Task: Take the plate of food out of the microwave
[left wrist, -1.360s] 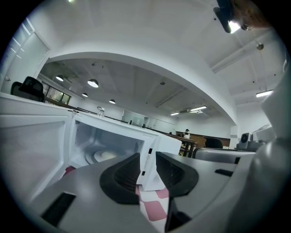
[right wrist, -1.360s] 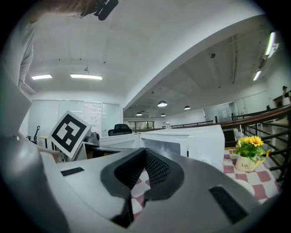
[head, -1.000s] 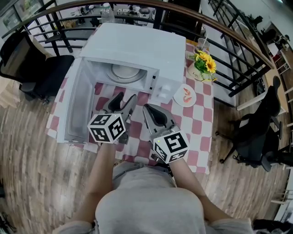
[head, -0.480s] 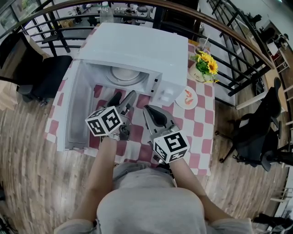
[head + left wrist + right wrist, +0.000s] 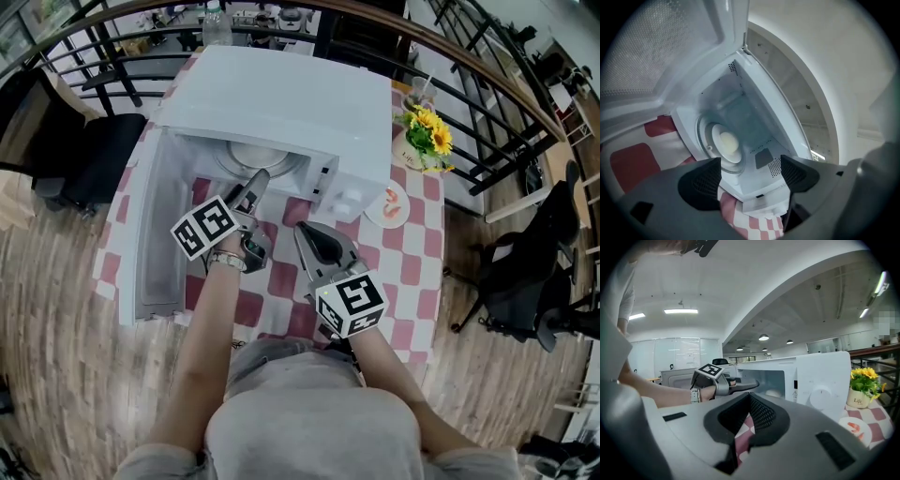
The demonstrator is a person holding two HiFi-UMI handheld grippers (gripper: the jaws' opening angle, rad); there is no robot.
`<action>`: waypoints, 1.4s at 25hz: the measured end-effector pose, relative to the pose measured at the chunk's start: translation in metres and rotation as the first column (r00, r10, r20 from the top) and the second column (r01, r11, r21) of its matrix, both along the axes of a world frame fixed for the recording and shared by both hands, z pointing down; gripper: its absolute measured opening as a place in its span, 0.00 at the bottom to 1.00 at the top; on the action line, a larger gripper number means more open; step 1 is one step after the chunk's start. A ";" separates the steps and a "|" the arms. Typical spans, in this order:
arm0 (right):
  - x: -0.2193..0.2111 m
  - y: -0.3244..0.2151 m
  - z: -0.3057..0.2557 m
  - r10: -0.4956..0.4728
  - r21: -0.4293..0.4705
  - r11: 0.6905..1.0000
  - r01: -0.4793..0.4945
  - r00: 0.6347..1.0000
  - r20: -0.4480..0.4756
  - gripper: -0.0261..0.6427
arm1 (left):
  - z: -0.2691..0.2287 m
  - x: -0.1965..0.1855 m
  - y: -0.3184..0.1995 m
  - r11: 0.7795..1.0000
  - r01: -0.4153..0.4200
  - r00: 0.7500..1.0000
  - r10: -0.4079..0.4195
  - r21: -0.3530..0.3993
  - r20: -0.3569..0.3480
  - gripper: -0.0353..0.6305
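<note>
Facing the plate of food [image 5: 726, 143] inside the open microwave [image 5: 281, 103], the left gripper [image 5: 750, 176] has just been opening its empty jaws, while the right gripper [image 5: 749, 417] has its jaws closed, so lifting the plate out remains.

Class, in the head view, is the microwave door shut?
No, the microwave door stands swung open, showing the plate inside.

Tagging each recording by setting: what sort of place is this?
Probably a break corner in an open-plan office. A microwave sits on a checked cloth, black office chairs stand around it, and a railing edges the area. The right gripper view shows long ceiling lights over a wide room.
</note>
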State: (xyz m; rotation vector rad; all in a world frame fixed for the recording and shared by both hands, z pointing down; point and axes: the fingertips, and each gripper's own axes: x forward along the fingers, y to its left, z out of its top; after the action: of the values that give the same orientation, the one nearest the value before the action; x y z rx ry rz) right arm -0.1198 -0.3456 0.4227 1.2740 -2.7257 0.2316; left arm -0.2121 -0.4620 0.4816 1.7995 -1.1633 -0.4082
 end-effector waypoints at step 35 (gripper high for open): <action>0.019 -0.026 0.036 0.049 -0.086 0.995 -0.052 0.998 -0.034 0.08 | 0.125 -0.028 -0.067 0.767 0.279 0.937 -0.350 -0.578 -0.013 0.65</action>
State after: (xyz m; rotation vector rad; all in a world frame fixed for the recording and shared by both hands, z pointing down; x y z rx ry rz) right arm -0.1012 -0.3719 0.4585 1.3130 -2.6278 0.3282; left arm -0.2396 -0.5285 0.6062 1.0440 -1.3353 -0.3094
